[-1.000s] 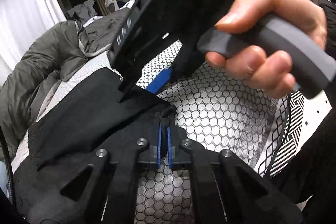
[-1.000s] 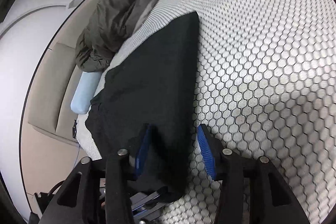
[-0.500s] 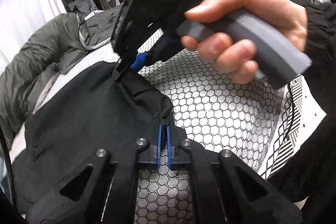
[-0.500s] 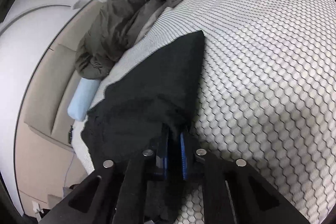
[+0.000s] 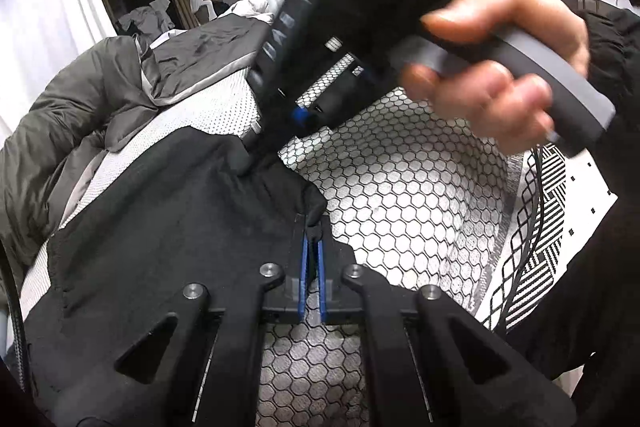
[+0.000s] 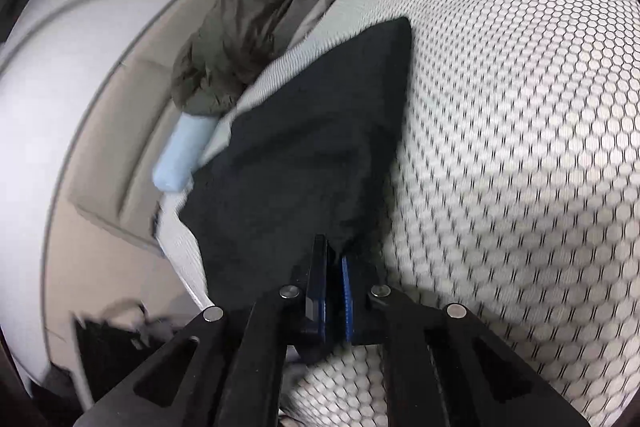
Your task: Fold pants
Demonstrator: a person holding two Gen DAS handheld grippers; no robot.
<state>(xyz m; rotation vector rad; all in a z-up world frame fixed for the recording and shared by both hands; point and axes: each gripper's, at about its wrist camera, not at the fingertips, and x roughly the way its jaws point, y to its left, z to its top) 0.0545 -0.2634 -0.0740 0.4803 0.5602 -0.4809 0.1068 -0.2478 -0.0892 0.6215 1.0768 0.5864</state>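
Observation:
Black pants (image 5: 160,227) lie on a bed with a white hexagon-patterned cover (image 5: 420,195). My left gripper (image 5: 312,231) is shut on the pants' near edge, a fold of black cloth pinched between its blue pads. Just beyond it, a hand holds my right gripper (image 5: 260,147), which is shut on the same edge and pulls the cloth up into a ridge. In the right wrist view the pants (image 6: 312,155) stretch away as a dark triangle from my right gripper (image 6: 334,255), whose blue pads clamp the cloth.
A dark olive padded jacket (image 5: 68,107) is heaped at the far left of the bed, also seen as the jacket (image 6: 260,7). A light blue bar (image 6: 180,159) lies by the bed's edge beside a beige headboard (image 6: 100,147). A black-and-white patterned sheet (image 5: 560,227) lies right.
The right gripper closed from open onto the pants' edge and lifted it, drawing the cloth taut. The left gripper stayed shut on the pants without moving.

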